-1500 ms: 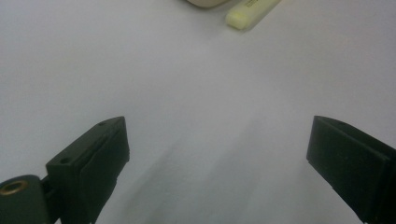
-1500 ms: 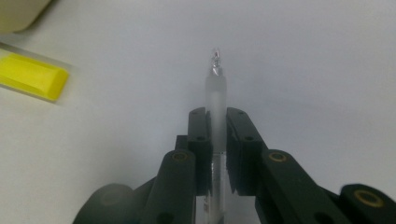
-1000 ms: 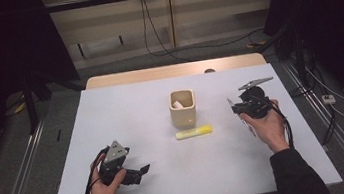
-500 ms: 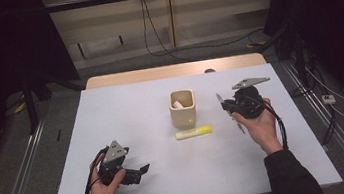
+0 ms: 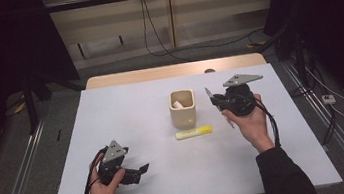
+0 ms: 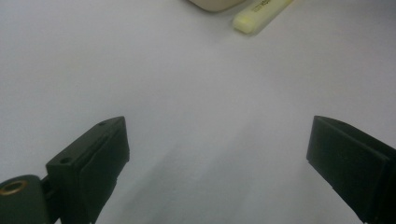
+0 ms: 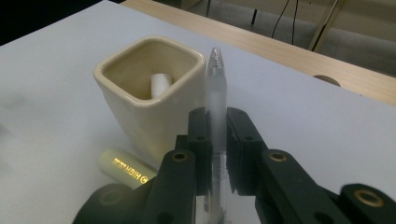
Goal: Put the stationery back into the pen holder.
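My left gripper (image 5: 137, 171) rests low on the white table (image 5: 127, 118), at about seven o'clock from the cream cup (image 5: 183, 108), and its jaws are spread wide with nothing between them. It sits in the same spot as a second ago. The cup stands in the middle of the table, and a small white thing (image 5: 177, 105) already sits inside it. A yellow marker (image 5: 193, 132) lies flat on the table just beside the cup, at about six o'clock from it, and nobody holds it. My right gripper (image 5: 217, 102) is at about three o'clock from the cup, and its jaws pinch a clear pen (image 7: 215, 100) tight, with the pen standing up between them. I think one thing is put away, the pen is on its way, and the marker is left for later. The pen is not over the cup yet, so I must bring it above the opening and let it drop in. Compared with a second ago, my right hand (image 5: 247, 120) has come closer to the cup and a bit higher.
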